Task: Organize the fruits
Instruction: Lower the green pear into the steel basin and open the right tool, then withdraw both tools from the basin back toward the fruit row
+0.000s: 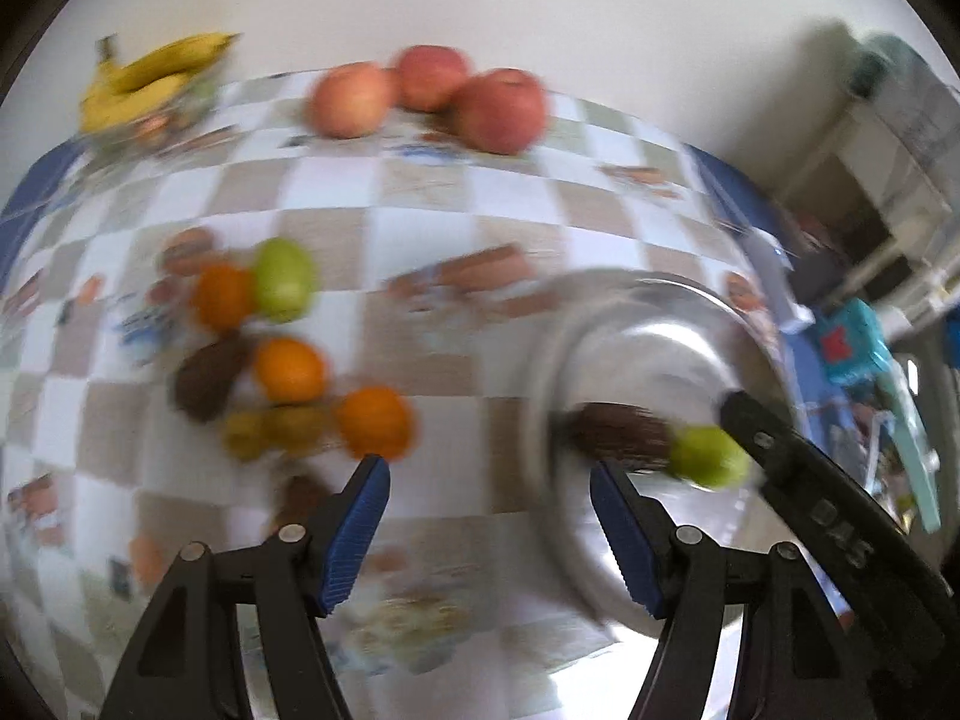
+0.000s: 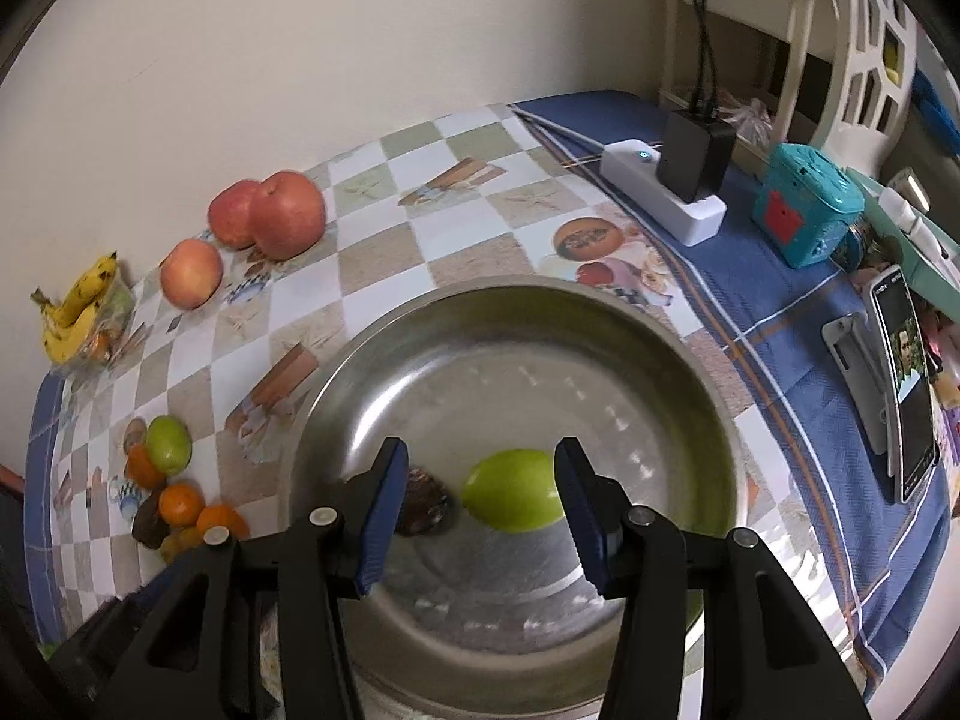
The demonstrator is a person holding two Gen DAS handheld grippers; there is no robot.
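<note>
"DAS" on right tongs' arm [image 1: 840, 531]

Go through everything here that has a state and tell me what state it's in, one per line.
Left tool: open, empty, above the tablecloth.
Right tool: open, empty, over the bowl.
Steel bowl: holds two fruits.
Green fruit: lying in the bowl, ungripped.
Brown fruit: in the bowl, partly hidden.
Power strip: light on, adapter plugged in.
Phone: screen lit.

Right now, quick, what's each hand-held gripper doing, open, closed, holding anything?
Left hand-held gripper: open, holding nothing, above the tablecloth.
Right hand-held gripper: open, holding nothing, over the metal bowl near the green fruit.
</note>
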